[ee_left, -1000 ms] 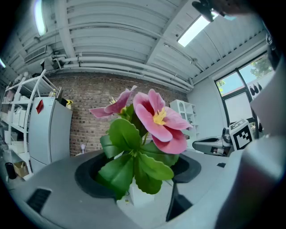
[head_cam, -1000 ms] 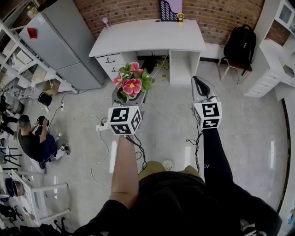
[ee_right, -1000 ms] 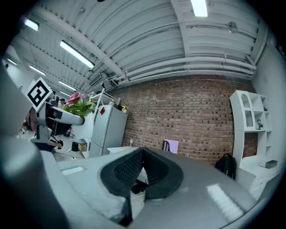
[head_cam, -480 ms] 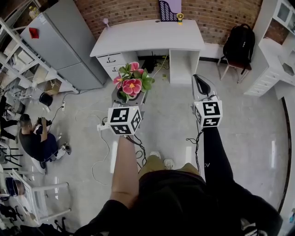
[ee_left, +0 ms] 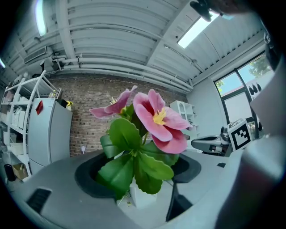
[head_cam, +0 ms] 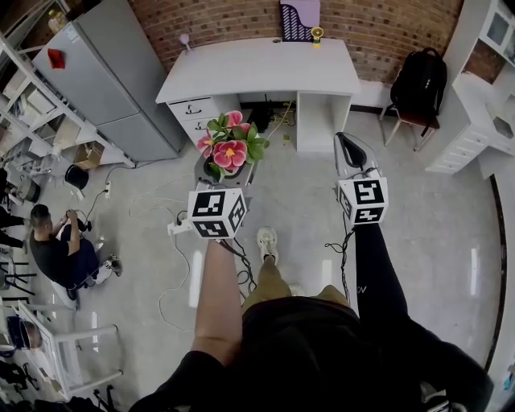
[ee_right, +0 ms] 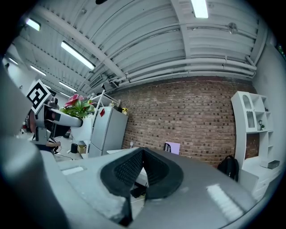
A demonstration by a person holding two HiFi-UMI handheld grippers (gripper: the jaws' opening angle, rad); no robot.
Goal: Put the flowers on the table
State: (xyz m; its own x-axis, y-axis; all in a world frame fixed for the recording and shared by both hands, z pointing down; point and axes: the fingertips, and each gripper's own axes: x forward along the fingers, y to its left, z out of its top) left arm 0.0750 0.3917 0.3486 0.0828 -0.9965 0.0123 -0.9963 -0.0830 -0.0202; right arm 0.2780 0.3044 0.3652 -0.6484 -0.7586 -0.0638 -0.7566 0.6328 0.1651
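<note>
Head view has the flowers (head_cam: pixel 231 146), pink blooms over green leaves in a small white pot, aloft above the floor (head_cam: pixel 298 201) and upright in the left gripper (head_cam: pixel 225 172), whose jaws stand wide around the pot and carry it. Left gripper view bears this out: the flowers (ee_left: pixel 147 134) rise straight up between the two dark pads with the pot seated low between them, so their long axis is vertical while the left gripper (ee_left: pixel 139 179) points level. The right gripper (head_cam: pixel 351 151) hangs alongside, well apart from the flowers. Its jaws are pressed together on nothing, as the right gripper view shows at the right gripper (ee_right: pixel 141 157). The table (head_cam: pixel 265 71), a white desk against the brick wall (head_cam: pixel 378 24), lies straight ahead of the flowers and slightly to the right, well apart, with bare floor and some cables (head_cam: pixel 173 241) between. One shoe (head_cam: pixel 267 241) is out in front, so I judge this to be the carrying step, with the placing not yet begun. The left hand alone matters for the coming move. It needs to bring the pot over the near part of the table top, which looks bare, set it down without tilting, and only then let the jaws part. A lean in the pot at release could tip it.
</note>
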